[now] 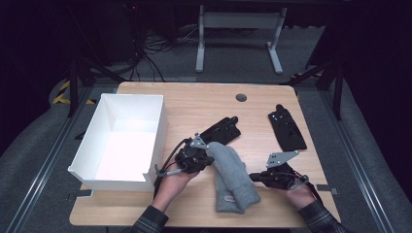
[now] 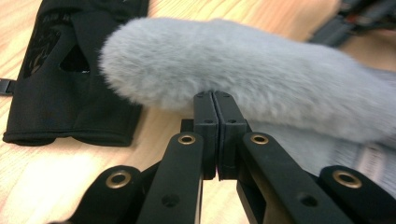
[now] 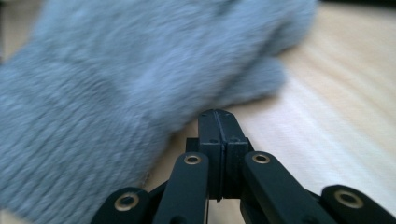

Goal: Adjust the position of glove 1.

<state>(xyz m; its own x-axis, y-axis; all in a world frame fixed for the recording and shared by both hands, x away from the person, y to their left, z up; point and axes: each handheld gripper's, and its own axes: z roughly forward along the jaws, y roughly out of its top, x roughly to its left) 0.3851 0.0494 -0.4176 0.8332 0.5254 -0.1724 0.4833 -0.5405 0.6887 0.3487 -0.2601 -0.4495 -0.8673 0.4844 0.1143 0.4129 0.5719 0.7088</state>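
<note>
Both tools, left (image 2: pixel 215 100) and right (image 3: pixel 218 116), are clenched empty against the grey fuzzy mittens (image 1: pixel 232 174) mid-surface. I judge I'm lining up a pick; next I must spread one tool around a mitten.

The grey mittens (image 1: pixel 232 177) lie stacked at the lower middle of the high view, on the desk (image 1: pixel 194 104). They are fluffy, pale grey, with ribbed knit cuffs toward the bottom edge of the frame and rounded tips pointing up and slightly left. The upper mitten lies slanted across the lower one, and a small pale tag shows near the cuff. In the left gripper view the fuzzy rounded tip (image 2: pixel 224 70) fills the upper middle. In the right gripper view the ribbed cuff (image 3: pixel 60 154) sits lower left, the thumb at centre right.
</note>
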